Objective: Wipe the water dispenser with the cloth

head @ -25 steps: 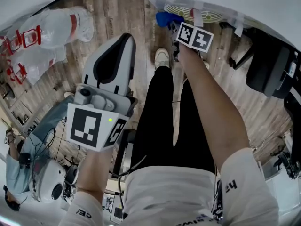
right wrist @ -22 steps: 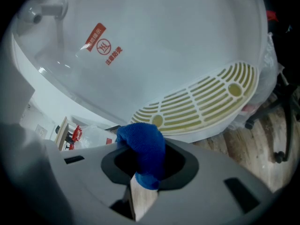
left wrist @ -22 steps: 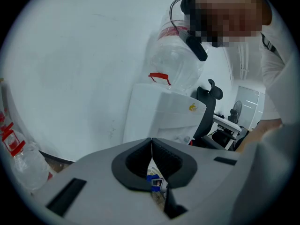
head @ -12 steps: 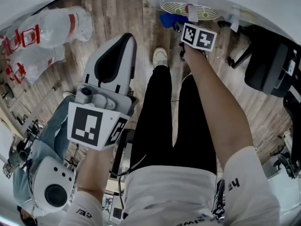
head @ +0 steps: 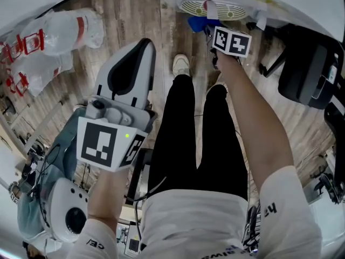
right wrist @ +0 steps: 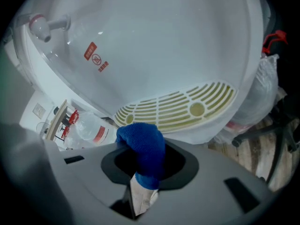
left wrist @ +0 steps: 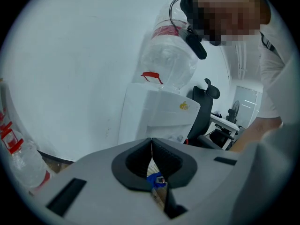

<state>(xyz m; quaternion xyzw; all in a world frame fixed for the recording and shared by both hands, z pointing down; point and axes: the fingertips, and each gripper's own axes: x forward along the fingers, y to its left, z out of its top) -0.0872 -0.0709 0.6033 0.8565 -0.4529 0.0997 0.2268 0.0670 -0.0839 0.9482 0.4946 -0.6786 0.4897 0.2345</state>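
White plastic water dispenser (head: 237, 8) sits at the top edge of the head view, right of centre. A fluffy blue cloth (head: 195, 22) hangs just below its grille, clenched in the right tool (head: 211, 32). The grey left tool (head: 140, 46) hovers at middle left, well apart from the dispenser. A black office chair (head: 307, 72) stands near at the right edge, and clear plastic water bottles (head: 59, 28) with red labels lie at upper left. A wide sweep to the right could, I judge, clip the chair.

In the left gripper view the jaws are pressed together on nothing. The dispenser stands at centre with a large clear bottle (left wrist: 168, 60) upended on top.

In the right gripper view the cloth rises at lower centre, pinched by one fold. The yellowed slotted drip tray (right wrist: 183, 104) is just above it; whether they touch I cannot tell. So little cloth leads the jaws that hard plastic may scrape the casing, or friction may drag the fold free. A push upward could also unseat the tray. The white tap (right wrist: 42, 26) at upper left might be knocked and release water.
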